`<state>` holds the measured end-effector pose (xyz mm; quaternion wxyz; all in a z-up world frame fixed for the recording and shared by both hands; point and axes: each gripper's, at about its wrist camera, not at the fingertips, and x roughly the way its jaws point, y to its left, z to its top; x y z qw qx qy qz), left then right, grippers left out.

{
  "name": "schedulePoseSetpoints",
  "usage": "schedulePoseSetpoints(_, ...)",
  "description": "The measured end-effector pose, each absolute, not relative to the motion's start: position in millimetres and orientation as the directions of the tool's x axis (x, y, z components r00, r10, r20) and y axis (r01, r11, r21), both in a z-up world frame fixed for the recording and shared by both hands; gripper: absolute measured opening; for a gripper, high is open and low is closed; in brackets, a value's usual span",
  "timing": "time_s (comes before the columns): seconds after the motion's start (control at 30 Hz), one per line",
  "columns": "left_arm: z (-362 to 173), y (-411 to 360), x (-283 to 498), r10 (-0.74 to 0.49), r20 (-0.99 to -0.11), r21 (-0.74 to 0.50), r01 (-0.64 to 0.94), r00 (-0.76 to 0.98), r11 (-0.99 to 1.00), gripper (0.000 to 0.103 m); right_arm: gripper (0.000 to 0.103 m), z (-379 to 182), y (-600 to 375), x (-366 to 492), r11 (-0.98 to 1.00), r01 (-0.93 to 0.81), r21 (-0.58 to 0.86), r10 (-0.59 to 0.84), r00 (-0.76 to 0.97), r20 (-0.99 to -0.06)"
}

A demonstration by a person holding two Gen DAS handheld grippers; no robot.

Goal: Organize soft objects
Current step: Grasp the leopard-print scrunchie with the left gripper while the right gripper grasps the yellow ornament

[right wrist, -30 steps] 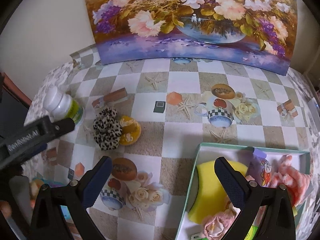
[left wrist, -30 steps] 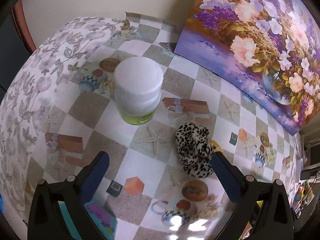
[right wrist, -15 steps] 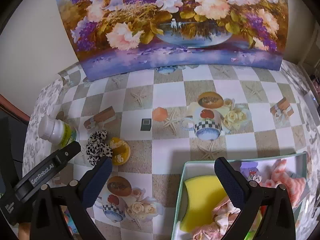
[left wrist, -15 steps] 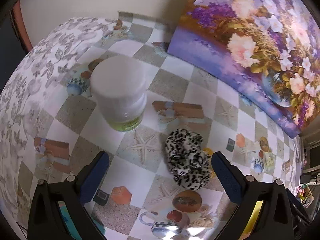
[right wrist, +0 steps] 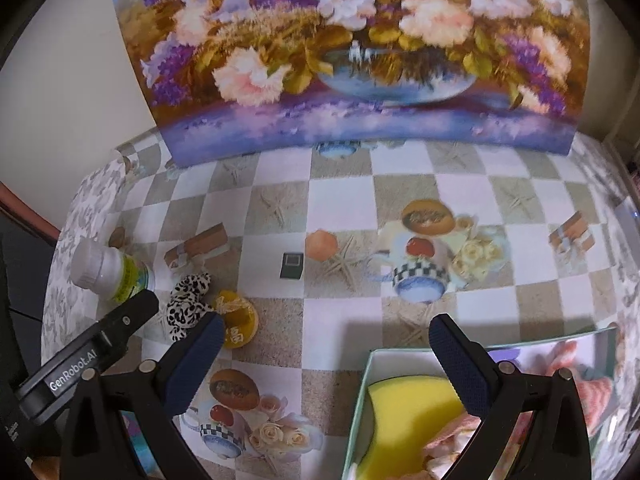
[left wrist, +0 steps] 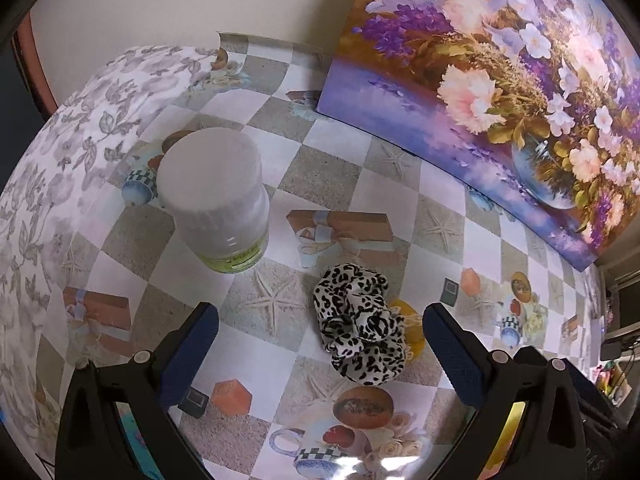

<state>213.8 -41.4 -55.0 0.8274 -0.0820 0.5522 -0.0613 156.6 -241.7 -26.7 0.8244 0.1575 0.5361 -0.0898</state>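
On the table [left wrist: 332, 176]: 1 scrunchie [left wrist: 360, 324], 1 bottle [left wrist: 214, 196] (both tongs [left wrist: 320, 344] [right wrist: 324, 360] spread, empty)

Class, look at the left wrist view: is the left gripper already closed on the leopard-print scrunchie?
No. The left gripper is open, and the leopard-print scrunchie lies on the tablecloth between its fingers, untouched.

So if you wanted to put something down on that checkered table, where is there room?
The widest bare stretch of tablecloth runs from the flower painting down to the box, right of the scrunchie. It is crowded at the left, where the white bottle, leopard scrunchie and yellow item cluster, and inside the box, around the yellow sponge.
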Motion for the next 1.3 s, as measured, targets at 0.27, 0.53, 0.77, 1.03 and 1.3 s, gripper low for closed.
schedulePoseSetpoints(0.27, -73.2, -48.3, 217.2, -0.197, -0.914, -0.206, 0.013, 0.356, 0.979, 0.101, 0.103, -45.7, -242.1, 157.9, 0.920, 0.321, 0.223, 0.075, 0.415, -0.907)
schedulePoseSetpoints(0.53, -87.7, -51.9, 220.6, -0.193, -0.920, -0.199, 0.017, 0.341, 0.980, 0.099, 0.101, -53.3, -241.6, 159.5, 0.918, 0.319, 0.238, 0.086, 0.424, -0.901)
schedulePoseSetpoints(0.77, -93.8, -57.0, 221.1, -0.228, -0.916, -0.226, 0.045, 0.329, 0.973, 0.068, 0.098, -56.8, -238.5, 161.1, 0.920, 0.311, 0.239, 0.092, 0.420, -0.903)
schedulePoseSetpoints(1.03, -96.6, -56.7, 221.3, -0.274, -0.911, -0.273, 0.047, 0.308, 0.961, 0.038, 0.097, -58.0, -235.4, 162.0, 0.920, 0.299, 0.254, 0.109, 0.426, -0.898)
schedulePoseSetpoints(1.3, -90.1, -48.7, 220.7, -0.268, -0.913, -0.273, 0.026, 0.308, 0.962, 0.029, 0.097, -57.7, -227.4, 163.9, 0.923, 0.273, 0.270, 0.131, 0.438, -0.890)
